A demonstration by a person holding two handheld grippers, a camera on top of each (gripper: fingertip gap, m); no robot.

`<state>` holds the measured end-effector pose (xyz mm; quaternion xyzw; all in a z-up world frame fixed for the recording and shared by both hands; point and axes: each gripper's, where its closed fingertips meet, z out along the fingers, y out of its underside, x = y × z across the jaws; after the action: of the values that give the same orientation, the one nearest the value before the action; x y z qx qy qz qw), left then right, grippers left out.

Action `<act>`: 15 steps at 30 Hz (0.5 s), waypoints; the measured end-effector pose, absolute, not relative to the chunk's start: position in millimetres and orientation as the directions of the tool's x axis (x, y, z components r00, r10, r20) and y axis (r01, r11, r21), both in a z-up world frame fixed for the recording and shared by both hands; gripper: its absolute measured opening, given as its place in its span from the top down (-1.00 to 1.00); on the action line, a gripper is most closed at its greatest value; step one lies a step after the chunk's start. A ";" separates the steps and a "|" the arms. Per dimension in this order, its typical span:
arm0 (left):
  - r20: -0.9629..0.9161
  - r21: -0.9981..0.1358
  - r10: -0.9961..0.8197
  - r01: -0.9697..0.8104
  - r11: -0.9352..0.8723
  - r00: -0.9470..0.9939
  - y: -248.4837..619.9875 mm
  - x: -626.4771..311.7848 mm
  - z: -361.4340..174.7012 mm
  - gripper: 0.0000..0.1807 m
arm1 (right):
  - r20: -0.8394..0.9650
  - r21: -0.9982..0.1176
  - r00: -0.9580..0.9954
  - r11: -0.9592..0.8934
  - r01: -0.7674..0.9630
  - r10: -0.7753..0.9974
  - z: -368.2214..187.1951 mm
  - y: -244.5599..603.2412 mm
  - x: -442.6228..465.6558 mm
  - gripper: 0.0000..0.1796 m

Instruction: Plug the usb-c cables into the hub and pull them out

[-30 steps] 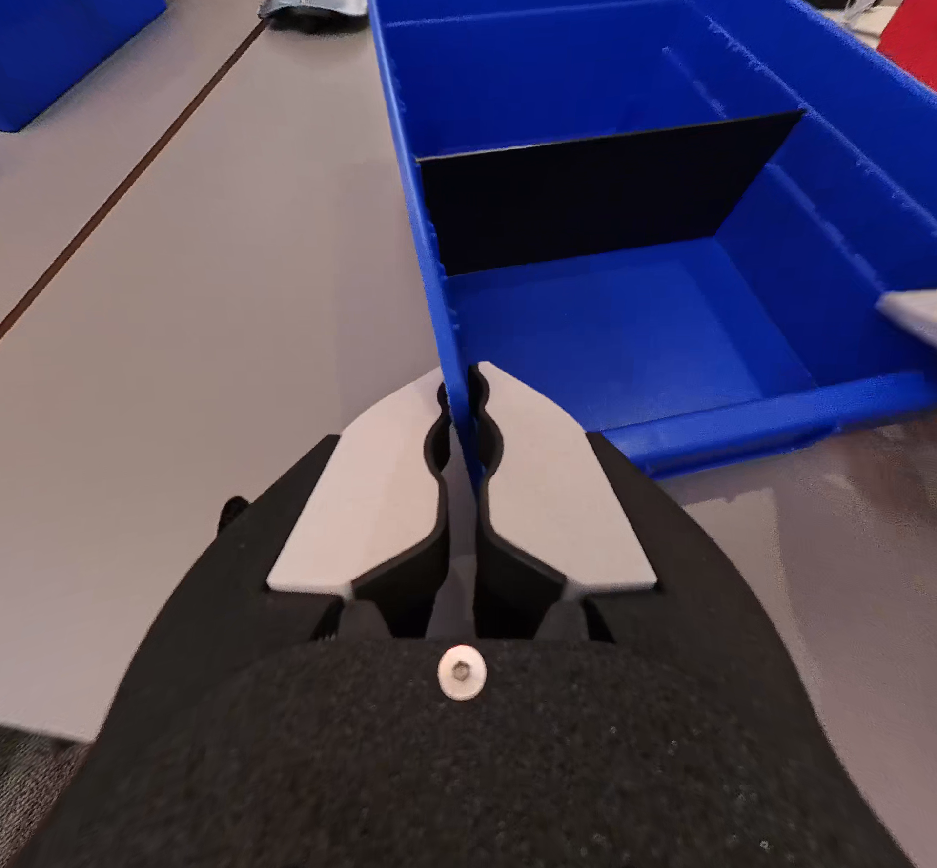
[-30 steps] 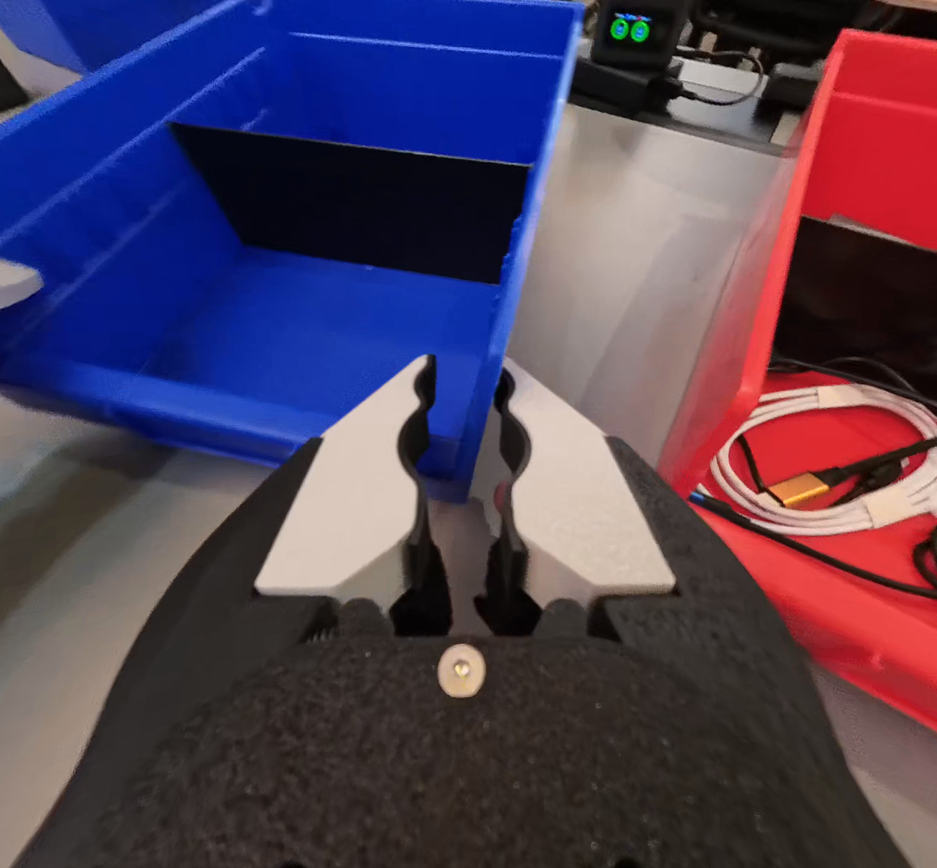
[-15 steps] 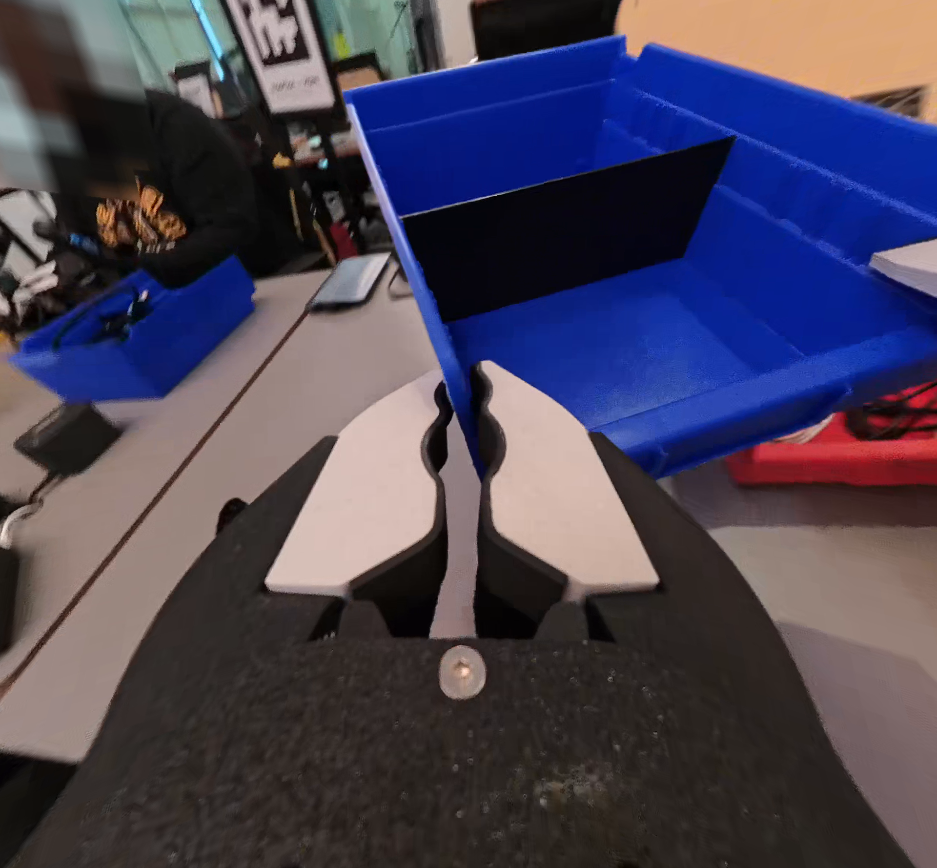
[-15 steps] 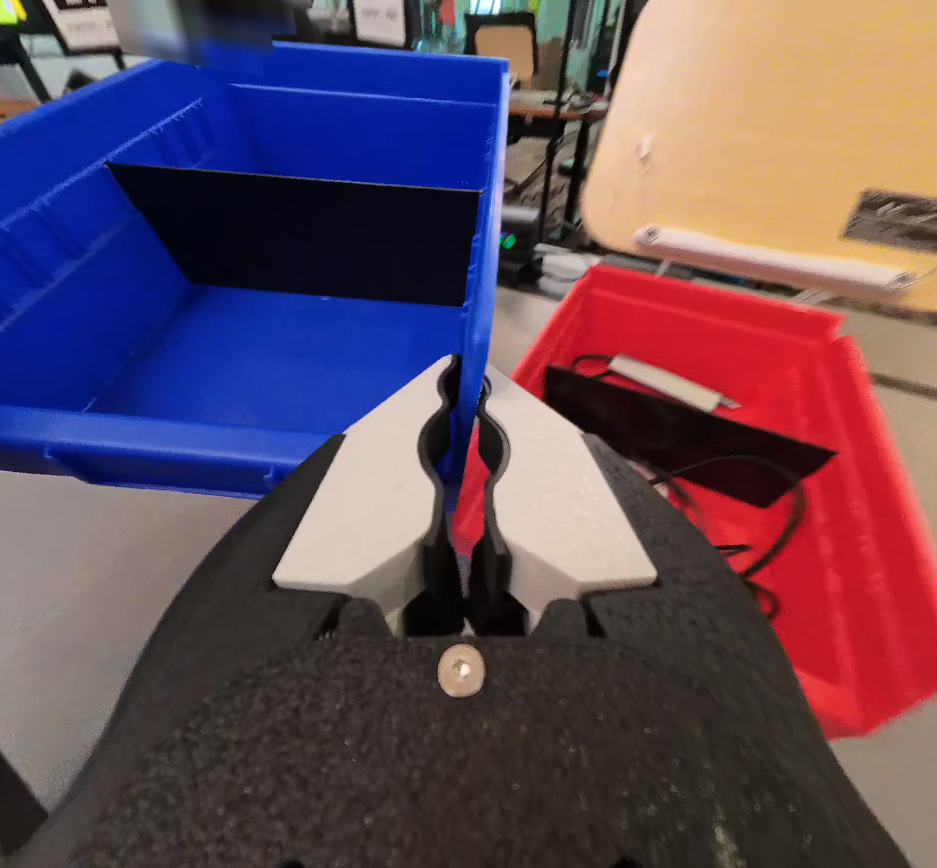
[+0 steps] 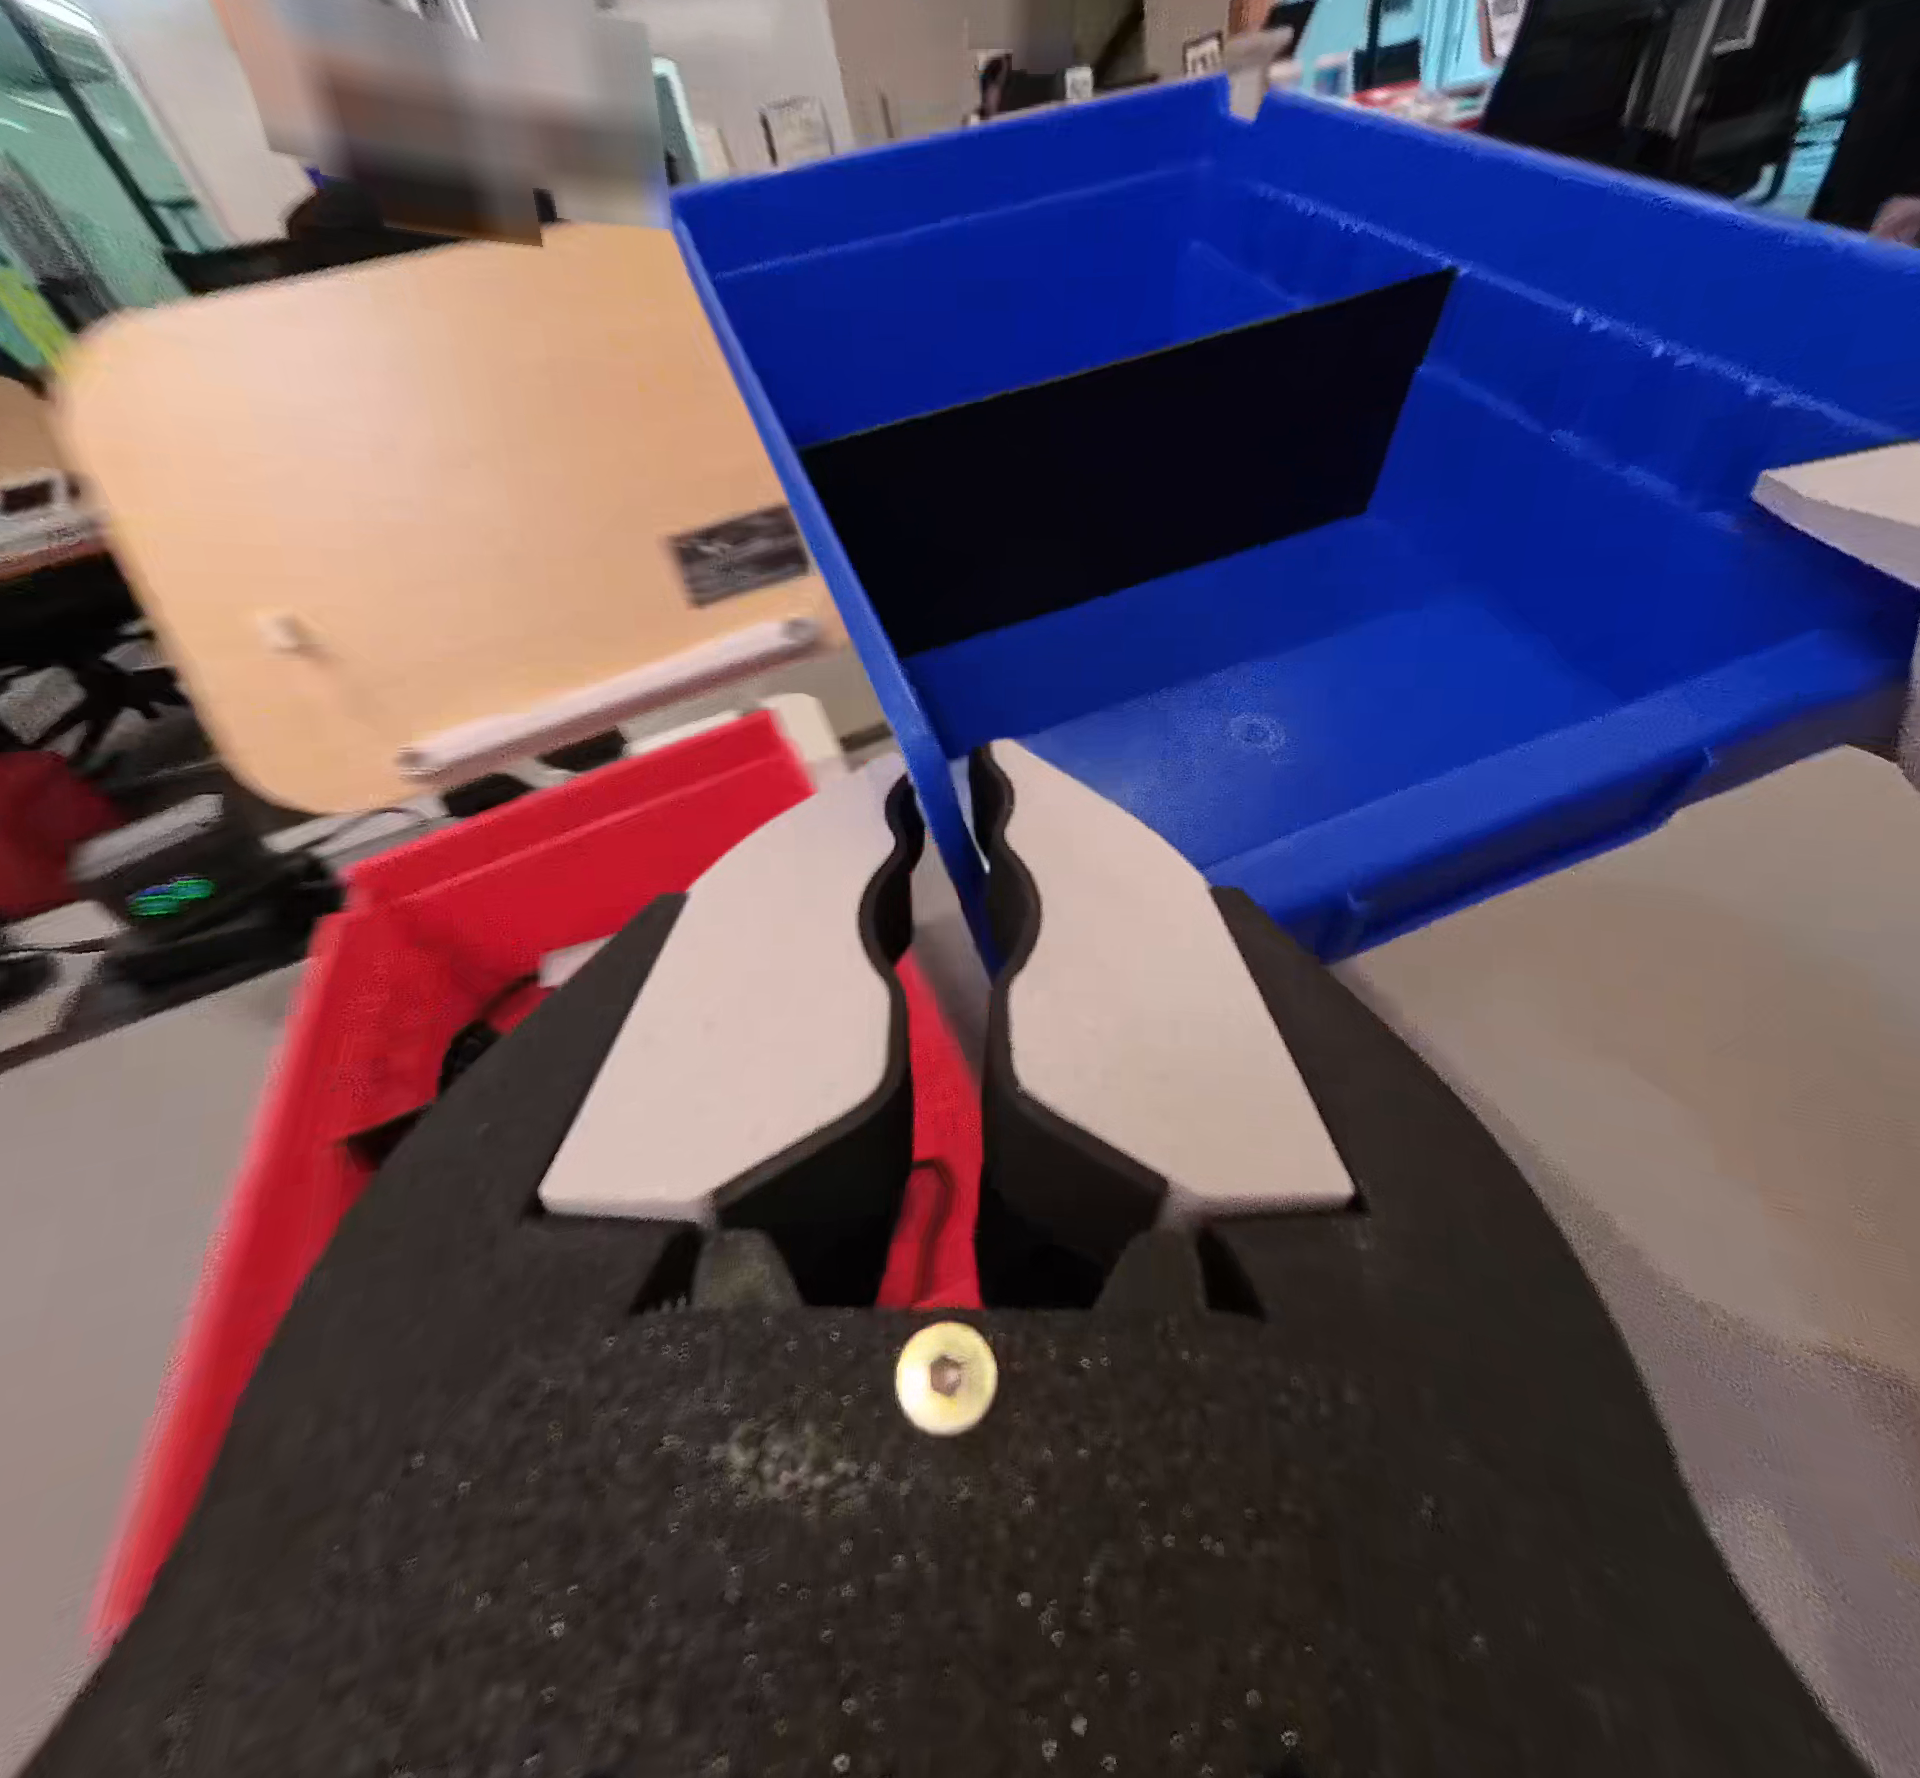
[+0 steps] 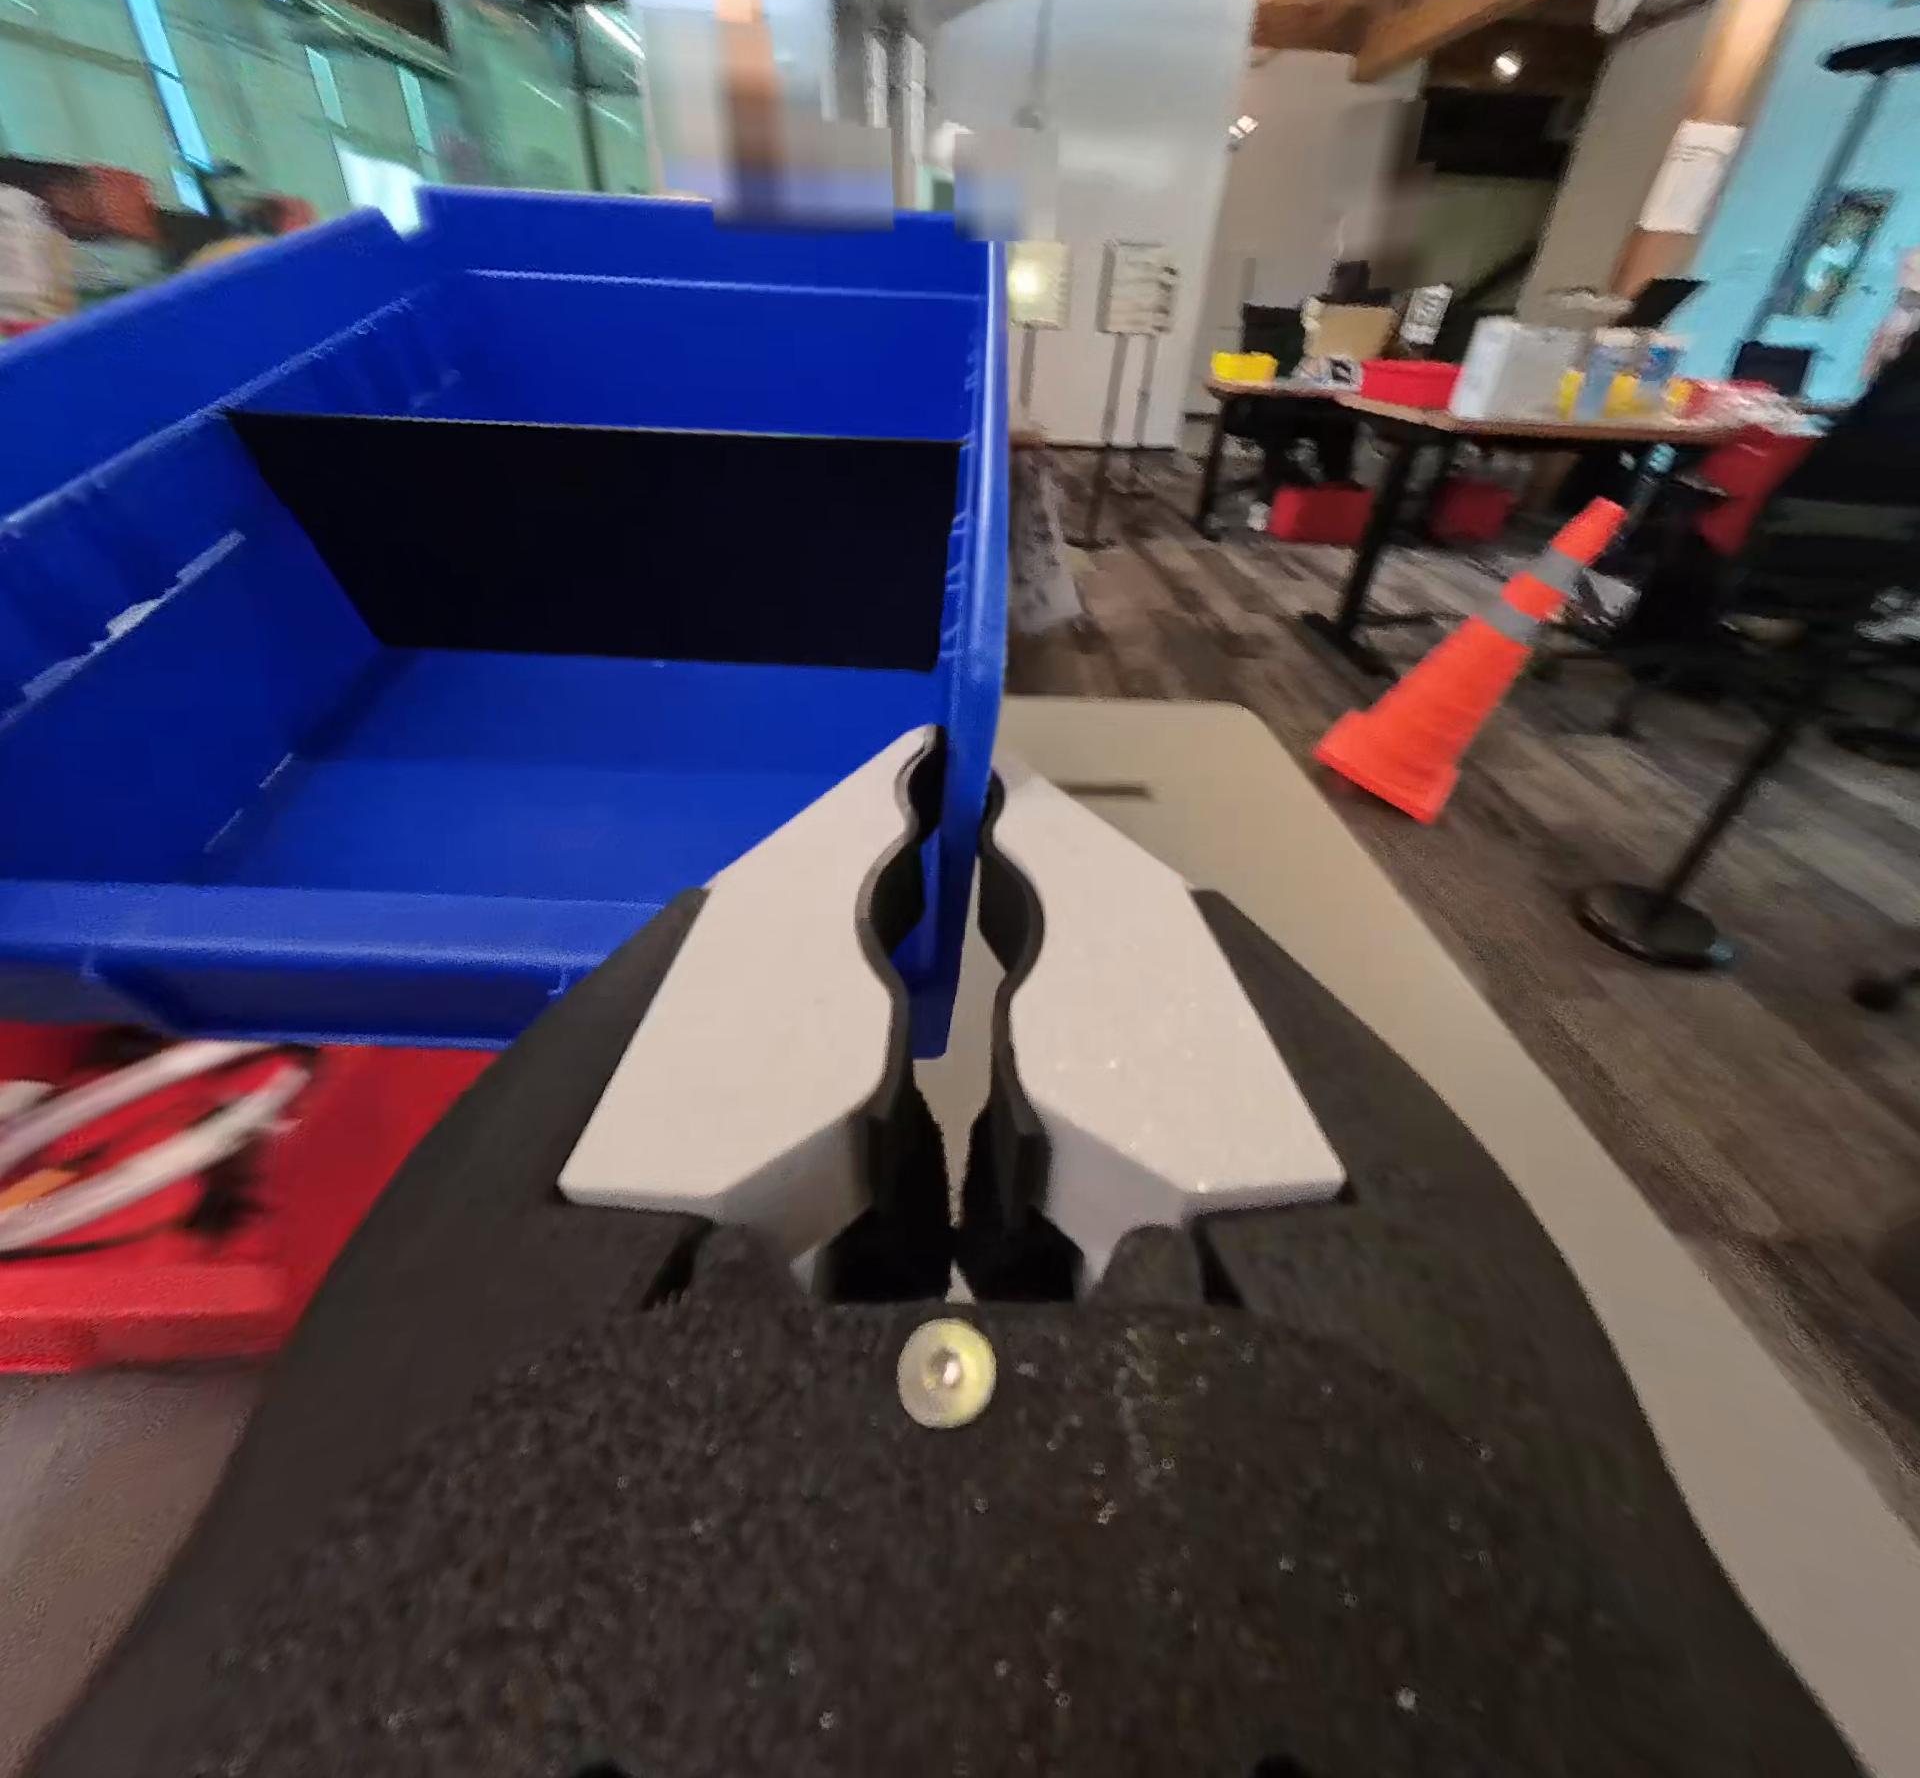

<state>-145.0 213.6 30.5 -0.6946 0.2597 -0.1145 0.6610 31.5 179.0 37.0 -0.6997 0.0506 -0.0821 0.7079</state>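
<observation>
An empty blue bin [image 5: 1351, 689] with a black divider [image 5: 1101, 471] hangs in the air, held at both front corners. My left gripper [image 5: 945, 798] is shut on its left side wall. My right gripper [image 6: 961, 783] is shut on its right side wall [image 6: 971, 585]; that gripper's finger tip shows at the right edge of the left wrist view [image 5: 1849, 513]. A red bin [image 6: 135, 1198] lies below the blue one, with white cables [image 6: 125, 1115] coiled in it. It also shows in the left wrist view [image 5: 436, 990]. No hub is in view.
The grey table [image 6: 1299, 949] ends to the right over a wood floor. An orange traffic cone [image 6: 1455, 679] and a post base [image 6: 1652, 928] stand on that floor. A tan chair back [image 5: 416, 523] rises behind the red bin. Spacing between my two grippers at the tips: around 15 centimetres.
Both grippers have lifted the blue bin off the table and swung it right, over the red bin. The right gripper closed on the bin wall in the first half second.
</observation>
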 end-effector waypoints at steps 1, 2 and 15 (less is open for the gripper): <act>-0.179 -0.977 -0.526 -0.214 -0.005 0.831 213.7 -116.9 17.5 0.92 | 0.024 -1.000 0.978 -0.019 0.021 -0.207 21.7 174.2 59.6 0.99; -0.169 -0.975 -0.543 -0.220 -0.030 0.823 213.9 -90.7 1.7 0.92 | 0.009 -0.999 0.976 -0.053 -0.002 -0.219 4.8 170.9 85.6 0.99; -0.065 -0.941 -0.523 -0.227 -0.251 0.850 224.8 -22.9 -113.1 0.92 | 0.063 -0.949 0.982 -0.315 0.004 -0.178 -115.4 189.9 168.3 0.98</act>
<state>-22.9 224.8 -113.1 -0.7799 0.2404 -0.1316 0.5628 168.3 189.9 -115.4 -0.8071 0.0537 -0.0780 0.5827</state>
